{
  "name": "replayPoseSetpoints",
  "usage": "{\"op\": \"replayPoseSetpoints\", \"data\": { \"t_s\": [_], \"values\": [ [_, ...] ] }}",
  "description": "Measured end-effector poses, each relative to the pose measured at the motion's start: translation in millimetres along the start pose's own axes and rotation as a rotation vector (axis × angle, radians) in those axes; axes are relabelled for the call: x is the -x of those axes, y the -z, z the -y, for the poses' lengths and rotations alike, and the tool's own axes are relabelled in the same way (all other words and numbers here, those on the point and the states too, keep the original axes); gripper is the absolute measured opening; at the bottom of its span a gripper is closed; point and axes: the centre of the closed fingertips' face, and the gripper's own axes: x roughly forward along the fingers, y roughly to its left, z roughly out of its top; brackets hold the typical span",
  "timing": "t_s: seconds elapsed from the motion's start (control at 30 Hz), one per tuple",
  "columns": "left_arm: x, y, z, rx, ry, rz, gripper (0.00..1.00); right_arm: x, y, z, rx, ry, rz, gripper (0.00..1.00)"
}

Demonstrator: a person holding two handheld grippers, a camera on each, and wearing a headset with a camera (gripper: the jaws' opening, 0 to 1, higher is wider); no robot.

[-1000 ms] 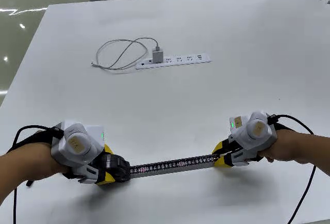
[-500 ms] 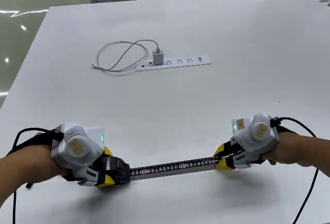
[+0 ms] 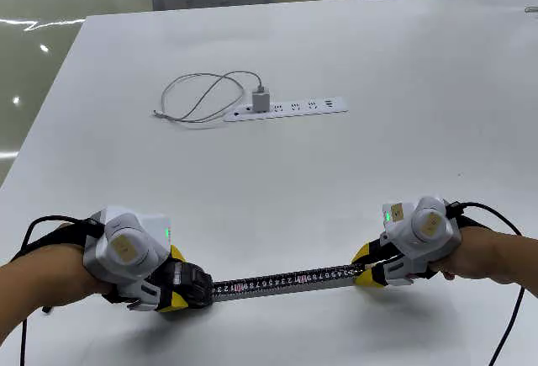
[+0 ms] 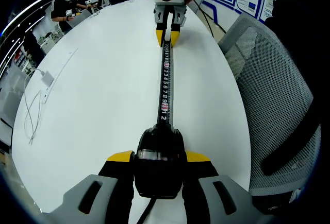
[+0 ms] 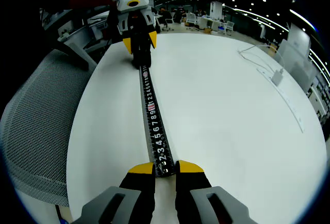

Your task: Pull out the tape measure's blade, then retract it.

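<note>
While the black tape measure point(image 3: 193, 285) sits clamped between the yellow-tipped jaws of the left hand-held gripper point(image 3: 179, 289), near the front edge of the white bench point(image 3: 336, 172), its blade point(image 3: 286, 280) runs out straight to the right hand-held gripper point(image 3: 364, 266), whose jaws pinch the blade's end. Farther back lie a white power strip point(image 3: 290, 108) and a looped cable point(image 3: 197, 92).
</note>
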Motion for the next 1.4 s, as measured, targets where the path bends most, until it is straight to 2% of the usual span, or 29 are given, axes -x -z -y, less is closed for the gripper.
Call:
{"op": "replayPoseSetpoints", "data": {
  "t_s": [0.03, 0.1, 0.33, 0.5, 0.83, 1.03, 1.13, 1.2, 1.23, 1.33, 1.4],
  "values": [
    [0.2, -0.1, 0.1, -0.007, 0.0, 0.005, 0.31, -0.1, -0.1, -0.2, 0.003, -0.001, 0.0, 0.1],
    [0.9, -0.2, -1.1, 0.013, -0.003, 0.018, 0.31, -0.3, -0.2, -0.4, 0.015, -0.004, -0.003, 0.11],
    [1.1, -0.2, -1.9, 0.015, -0.01, 0.026, 0.32, -0.9, -0.5, -0.8, 0.035, -0.018, -0.022, 0.11],
    [1.3, -1.1, -2.3, 0.033, -0.006, 0.036, 0.32, -1.5, 0.0, -0.2, 0.093, -0.024, -0.047, 0.12],
    [2.4, -0.7, -2.7, 0.046, -0.001, 0.04, 0.32, 0.7, 0.7, 3.6, 0.097, -0.007, -0.058, 0.15],
    [6.4, 0.8, -2.8, 0.067, 0.001, 0.043, 0.32, 4.4, 4.0, 1.0, 0.103, -0.024, -0.078, 0.16],
    [10.8, 0.2, -0.7, 0.057, 0.009, 0.051, 0.33, 6.5, 3.1, -0.2, 0.091, -0.032, -0.078, 0.18],
    [13.5, -0.6, 0.8, 0.062, 0.018, 0.058, 0.35, 7.9, 2.4, 0.0, 0.1, -0.024, -0.082, 0.2],
    [14.5, -1.1, 1.5, 0.062, 0.021, 0.061, 0.35, 9.3, 1.9, 4.7, 0.133, 0.0, -0.088, 0.2],
    [16.4, -0.1, 2.3, 0.065, 0.023, 0.063, 0.37, 11.6, -1.2, 3.6, 0.099, -0.01, -0.074, 0.24],
    [17.6, 0.5, 2.3, 0.084, 0.019, 0.065, 0.4, 13.1, -1.8, 8.0, 0.122, 0.017, -0.077, 0.25]
  ]
}}
